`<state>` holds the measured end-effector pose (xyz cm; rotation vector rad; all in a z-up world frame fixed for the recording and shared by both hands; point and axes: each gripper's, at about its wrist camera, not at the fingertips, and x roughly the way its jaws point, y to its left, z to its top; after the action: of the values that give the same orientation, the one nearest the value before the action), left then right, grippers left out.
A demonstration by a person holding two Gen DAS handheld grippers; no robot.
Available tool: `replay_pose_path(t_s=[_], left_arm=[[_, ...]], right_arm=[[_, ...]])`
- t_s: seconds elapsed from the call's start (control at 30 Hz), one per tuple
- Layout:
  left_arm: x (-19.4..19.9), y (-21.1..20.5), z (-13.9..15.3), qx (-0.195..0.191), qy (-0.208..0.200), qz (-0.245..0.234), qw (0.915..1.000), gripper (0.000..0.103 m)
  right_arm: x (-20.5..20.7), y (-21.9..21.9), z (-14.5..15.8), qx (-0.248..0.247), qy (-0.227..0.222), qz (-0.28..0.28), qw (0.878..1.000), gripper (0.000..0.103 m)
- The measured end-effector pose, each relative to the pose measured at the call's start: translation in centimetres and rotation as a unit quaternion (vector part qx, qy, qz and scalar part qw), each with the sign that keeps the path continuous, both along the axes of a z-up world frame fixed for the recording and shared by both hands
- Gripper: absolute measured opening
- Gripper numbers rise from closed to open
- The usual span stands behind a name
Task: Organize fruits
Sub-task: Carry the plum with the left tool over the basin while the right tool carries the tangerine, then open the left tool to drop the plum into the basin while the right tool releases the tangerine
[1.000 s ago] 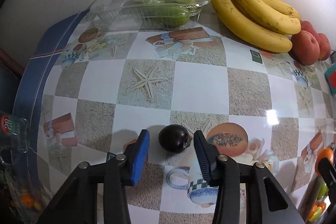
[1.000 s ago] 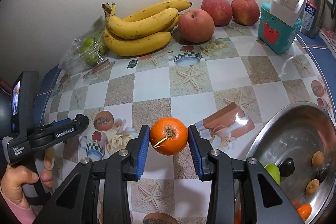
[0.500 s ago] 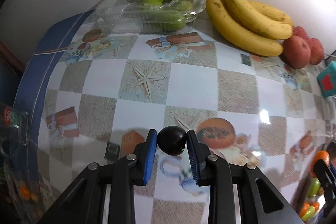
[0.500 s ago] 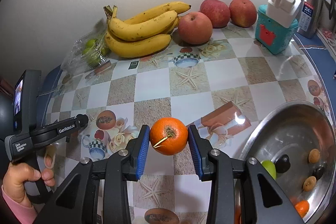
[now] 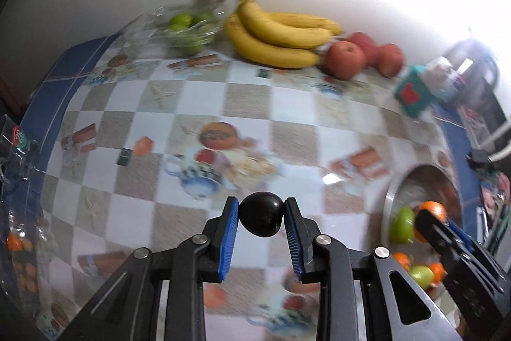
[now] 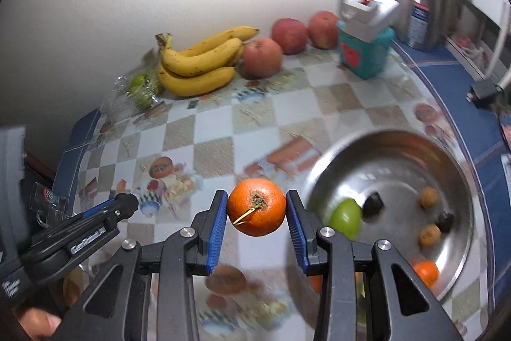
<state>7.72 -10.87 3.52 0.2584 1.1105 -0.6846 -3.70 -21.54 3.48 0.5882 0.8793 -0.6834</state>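
A dark plum point(image 5: 262, 218) was held between the blue pads of the left claw point(image 5: 261, 222), the jaws closed onto its two sides, and it was carried clear of the checked counter point(image 5: 204, 98). An orange point(image 6: 256, 207) with a short stem was pinched in the same way by the right claw point(image 6: 257, 213), its jaws shut against the fruit at its widest part.

A steel bowl point(image 6: 460, 171) lay just ahead and to the right of the right claw, and well to the right of the left claw. A green fruit point(image 6: 346, 218), several small brown and dark fruits and another small orange were seen inside it. Bananas point(image 6: 199, 66), red apples point(image 6: 263, 56) and a clear tray of green fruit point(image 5: 183, 31) lay far ahead of both claws, against the wall.

The step in hand was judged to be the carrying of both fruits to the bowl. It would be done well if each grip were kept firm but not crushing, since the plum looked soft and smooth and could slip. Each fruit would best be lowered well inside the rim before the jaws were opened, so that nothing bounced out. The two claws would best be brought in one after the other, so that they were not knocked together over the bowl.
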Motion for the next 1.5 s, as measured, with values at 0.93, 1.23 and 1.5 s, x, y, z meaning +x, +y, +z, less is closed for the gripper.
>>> replay_pose_path(t_s=[0.93, 1.23, 1.5], left_arm=[[-9.0, -16.1, -3.0, -0.022, 0.028, -0.174, 0.9841, 0.031], [-9.1, -16.8, -4.9, -0.008, 0.038, -0.173, 0.9842, 0.032], [-8.6, -16.3, -5.0, -0.011, 0.052, -0.161, 0.9855, 0.033]], right_arm=[[-10.6, -7.6, -5.4, 0.066, 0.038, -0.111, 0.991, 0.039], [-9.8, -7.9, -5.9, 0.07, 0.056, -0.103, 0.991, 0.039], [-9.8, -7.8, -6.1, 0.074, 0.066, -0.103, 0.99, 0.039]])
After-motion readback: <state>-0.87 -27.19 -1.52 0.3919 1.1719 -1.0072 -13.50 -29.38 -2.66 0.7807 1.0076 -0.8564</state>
